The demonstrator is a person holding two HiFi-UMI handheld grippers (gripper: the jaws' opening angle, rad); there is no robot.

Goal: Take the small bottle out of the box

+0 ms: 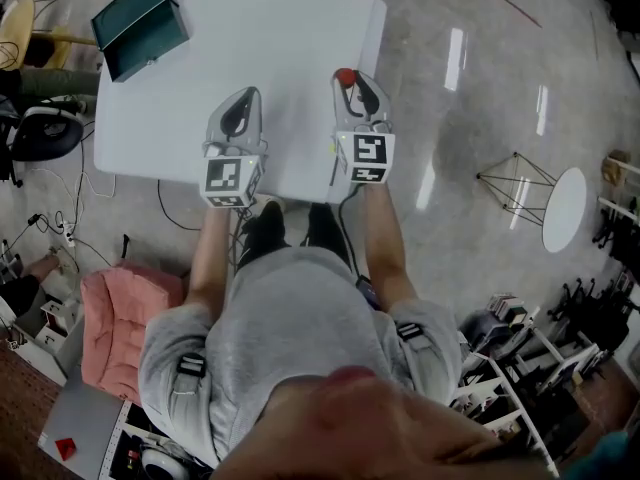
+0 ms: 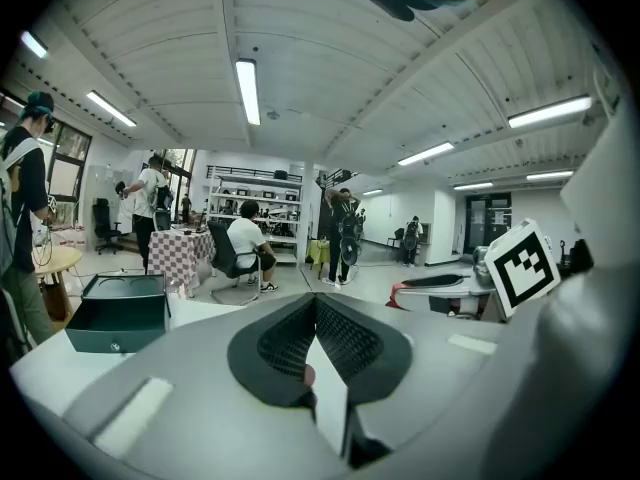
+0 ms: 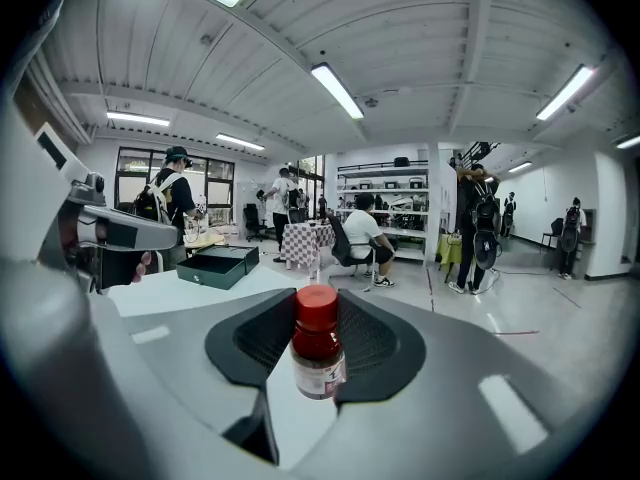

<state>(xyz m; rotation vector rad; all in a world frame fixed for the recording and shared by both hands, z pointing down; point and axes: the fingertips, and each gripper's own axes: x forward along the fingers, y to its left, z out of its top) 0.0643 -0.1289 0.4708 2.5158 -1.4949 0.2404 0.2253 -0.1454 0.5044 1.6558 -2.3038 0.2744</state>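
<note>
- Head view shows the white table [image 1: 280, 28] under both tools. Its edge at 3 o'clock is near the held bottle, so a bottle set down on that side may, in my judgement, tip over the edge to the floor.
- The green box [image 1: 140, 23] stands open on the table's corner at 10 o'clock, well apart from both grippers. It gives no danger now, unless the bottle is carried back over it.
- The left gripper [image 1: 243, 96] has its jaws pressed together with nothing between them. It is just beside the other one, at its 9 o'clock, and a bump between the two could shake the grip.
- The right gripper [image 1: 352, 80] is clenched on the bottle, and the cap stands free above the pads.
- The small bottle [image 3: 318, 353] is out of the box and upright between those jaws, with its red cap at 12 o'clock. The body looks round and smooth, so I think that it may turn or slide in the pads. If the jaws loosen before it rests on the table, it drops.
</note>
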